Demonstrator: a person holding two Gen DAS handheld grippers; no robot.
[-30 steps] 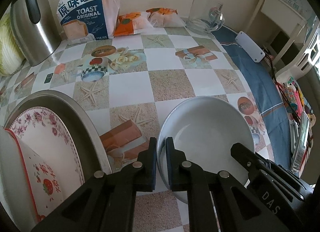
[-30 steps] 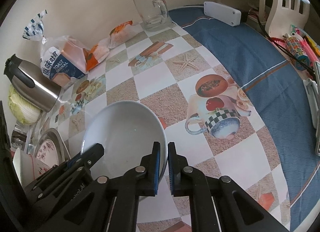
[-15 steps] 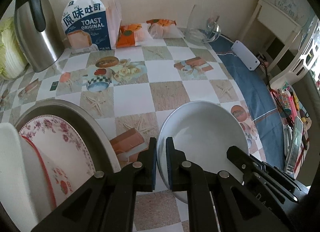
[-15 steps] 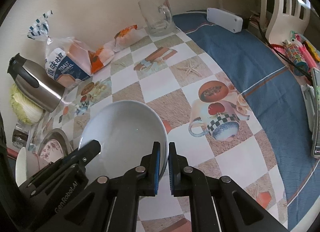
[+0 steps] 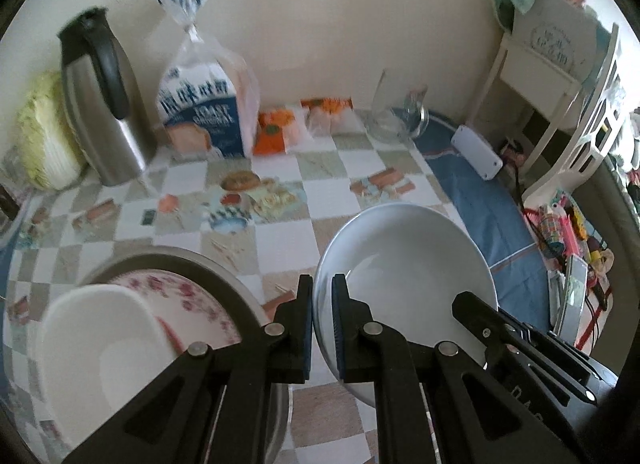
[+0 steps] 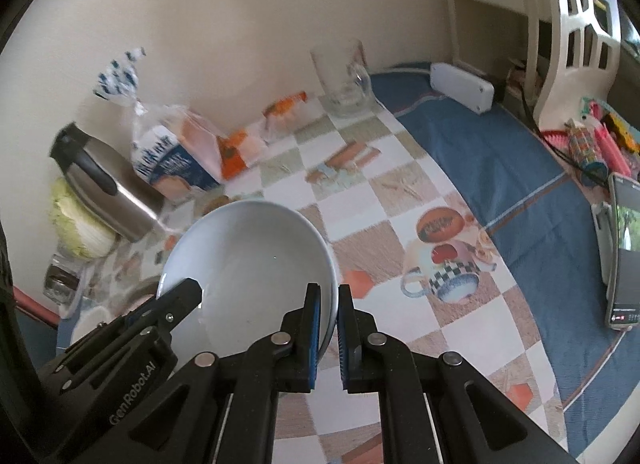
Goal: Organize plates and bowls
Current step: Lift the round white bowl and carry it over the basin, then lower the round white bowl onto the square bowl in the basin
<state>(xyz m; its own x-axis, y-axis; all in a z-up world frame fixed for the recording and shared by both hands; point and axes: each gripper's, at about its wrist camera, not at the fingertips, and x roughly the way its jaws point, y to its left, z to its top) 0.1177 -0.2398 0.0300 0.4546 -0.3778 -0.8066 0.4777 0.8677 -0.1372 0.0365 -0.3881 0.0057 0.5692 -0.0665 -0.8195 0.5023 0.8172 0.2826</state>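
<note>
A plain white bowl (image 5: 404,260) is held off the table between both grippers. My left gripper (image 5: 322,296) is shut on its left rim. My right gripper (image 6: 329,308) is shut on its right rim, and the bowl (image 6: 248,256) fills the left of that view. At lower left of the left wrist view a metal basin (image 5: 192,260) holds a floral plate (image 5: 176,288) and a white red-rimmed bowl (image 5: 92,344).
A steel thermos (image 5: 104,111), a toast bag (image 5: 204,111), a cabbage (image 5: 44,135), snack packs (image 5: 276,131) and a glass mug (image 5: 396,111) stand along the back wall. A phone (image 6: 624,248) and clutter lie at the right on the blue cloth (image 6: 500,167).
Both grippers have risen with the white bowl, lifting it higher above the table. The view has tilted up and the basin with its dishes now sits lower left.
</note>
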